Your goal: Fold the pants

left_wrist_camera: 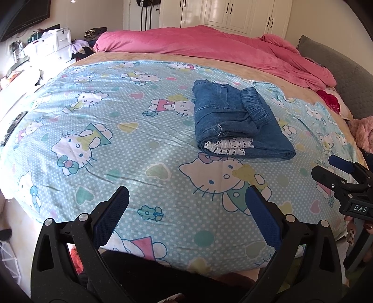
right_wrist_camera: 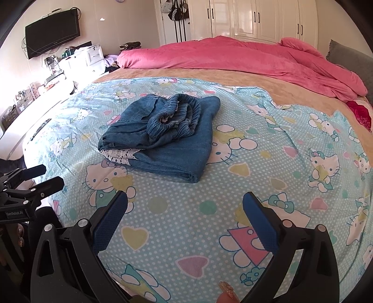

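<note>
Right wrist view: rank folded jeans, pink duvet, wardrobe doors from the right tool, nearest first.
From the right tool, open above the sheet:
1. Folded jeans, just ahead, slightly left.
2. Pink duvet, bunched across the far side of the bed.
3. Wardrobe doors, on the back wall.

In front of me the bed (right_wrist_camera: pixel 209 74) carries a blue cartoon-cat sheet (left_wrist_camera: pixel 116 139). Folded denim pants (left_wrist_camera: pixel 235 123) lie on that sheet, and a rumpled pink duvet (right_wrist_camera: pixel 233 53) is heaped along the bed's far side.
</note>
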`<state>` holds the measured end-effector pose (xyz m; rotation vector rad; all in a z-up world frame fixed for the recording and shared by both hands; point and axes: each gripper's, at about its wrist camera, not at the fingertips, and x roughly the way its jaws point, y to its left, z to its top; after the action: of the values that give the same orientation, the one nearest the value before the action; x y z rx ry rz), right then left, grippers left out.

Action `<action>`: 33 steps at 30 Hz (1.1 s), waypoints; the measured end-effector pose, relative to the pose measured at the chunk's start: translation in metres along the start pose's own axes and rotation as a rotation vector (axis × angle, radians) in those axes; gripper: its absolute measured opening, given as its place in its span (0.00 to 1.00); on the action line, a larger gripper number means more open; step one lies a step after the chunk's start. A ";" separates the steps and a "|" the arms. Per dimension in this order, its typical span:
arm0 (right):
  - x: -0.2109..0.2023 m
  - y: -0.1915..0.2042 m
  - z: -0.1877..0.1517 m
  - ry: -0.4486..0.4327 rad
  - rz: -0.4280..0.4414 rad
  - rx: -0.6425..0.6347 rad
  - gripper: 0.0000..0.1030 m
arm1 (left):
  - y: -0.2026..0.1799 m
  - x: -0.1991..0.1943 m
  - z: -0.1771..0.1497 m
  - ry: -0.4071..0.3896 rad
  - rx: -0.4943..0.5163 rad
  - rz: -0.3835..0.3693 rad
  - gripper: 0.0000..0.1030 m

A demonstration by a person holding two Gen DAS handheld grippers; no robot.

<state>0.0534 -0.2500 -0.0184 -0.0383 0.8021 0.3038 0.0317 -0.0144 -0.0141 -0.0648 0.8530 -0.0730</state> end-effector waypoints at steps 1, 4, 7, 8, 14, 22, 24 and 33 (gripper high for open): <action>0.000 0.000 0.000 0.000 0.002 0.001 0.96 | 0.000 0.000 0.000 0.000 -0.001 -0.002 0.91; 0.000 0.000 0.000 -0.001 0.001 -0.001 0.96 | 0.000 -0.001 0.000 -0.001 -0.001 -0.003 0.91; -0.001 0.000 0.000 0.000 -0.001 -0.001 0.96 | 0.000 -0.002 0.000 -0.004 -0.001 -0.009 0.91; -0.001 0.000 0.001 0.002 0.000 -0.001 0.96 | 0.000 -0.003 0.000 -0.004 -0.003 -0.012 0.91; -0.003 0.001 0.005 -0.002 0.000 -0.008 0.96 | 0.000 -0.007 0.003 -0.017 -0.006 -0.018 0.91; -0.003 0.000 0.004 -0.001 -0.002 -0.006 0.96 | -0.002 -0.007 0.003 -0.015 0.014 0.020 0.91; -0.003 0.001 0.004 0.000 -0.004 -0.010 0.96 | -0.001 -0.006 0.003 -0.013 0.010 0.014 0.91; -0.003 0.001 0.004 0.000 -0.008 -0.010 0.96 | 0.002 -0.004 0.002 -0.004 0.003 0.033 0.91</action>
<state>0.0543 -0.2493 -0.0135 -0.0512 0.7999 0.3002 0.0310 -0.0123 -0.0099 -0.0485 0.8496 -0.0429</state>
